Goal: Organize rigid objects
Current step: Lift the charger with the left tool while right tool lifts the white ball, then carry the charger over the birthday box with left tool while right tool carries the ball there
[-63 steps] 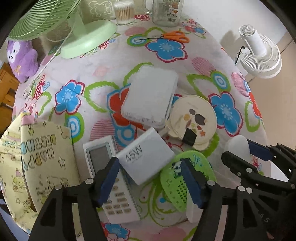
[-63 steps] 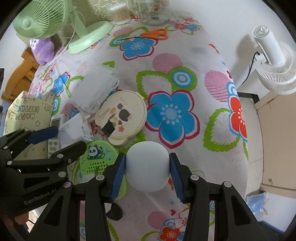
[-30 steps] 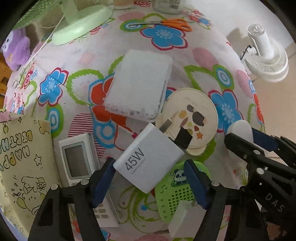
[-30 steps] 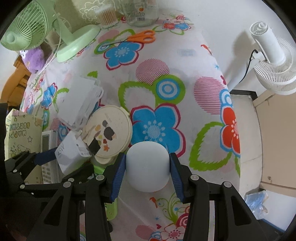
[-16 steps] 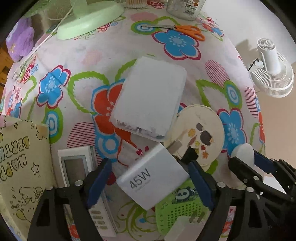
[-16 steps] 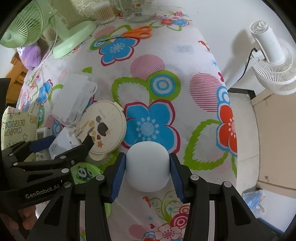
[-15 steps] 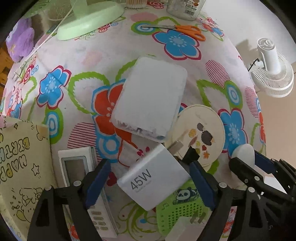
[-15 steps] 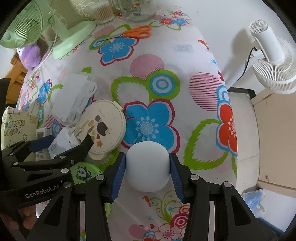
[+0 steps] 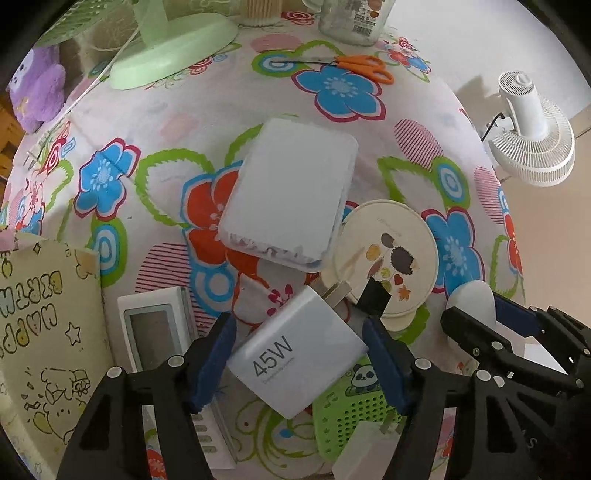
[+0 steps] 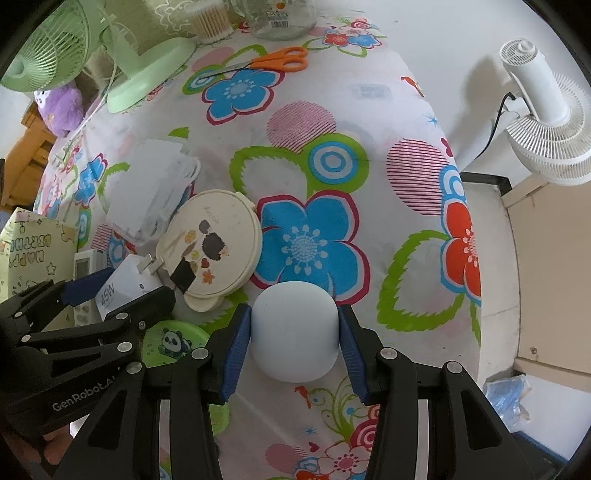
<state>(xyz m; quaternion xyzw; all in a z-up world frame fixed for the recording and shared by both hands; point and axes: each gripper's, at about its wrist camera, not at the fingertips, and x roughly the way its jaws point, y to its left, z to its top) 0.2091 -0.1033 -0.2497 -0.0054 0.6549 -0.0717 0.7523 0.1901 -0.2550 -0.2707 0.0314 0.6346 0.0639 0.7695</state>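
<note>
My left gripper (image 9: 299,360) is shut on a white 45W charger (image 9: 297,352), held above the flowered tablecloth with its prongs pointing away; it also shows in the right wrist view (image 10: 122,286). My right gripper (image 10: 294,332) is shut on a white rounded object (image 10: 294,332), held over the cloth near a blue flower; it shows at the right in the left wrist view (image 9: 471,302). Below lie a white remote (image 9: 155,332), a green panda disc (image 9: 354,410) and a round cream lid (image 9: 388,258).
A white rectangular box (image 9: 291,192) lies mid-table. A green fan base (image 9: 173,51), orange scissors (image 9: 351,66) and a glass jar (image 9: 351,18) stand at the back. A birthday bag (image 9: 40,332) is at the left. A white floor fan (image 10: 543,122) stands off the table's right edge.
Both grippers have lifted and drifted slightly toward the table's far side while keeping hold. The charger has turned a little in the left jaws.
</note>
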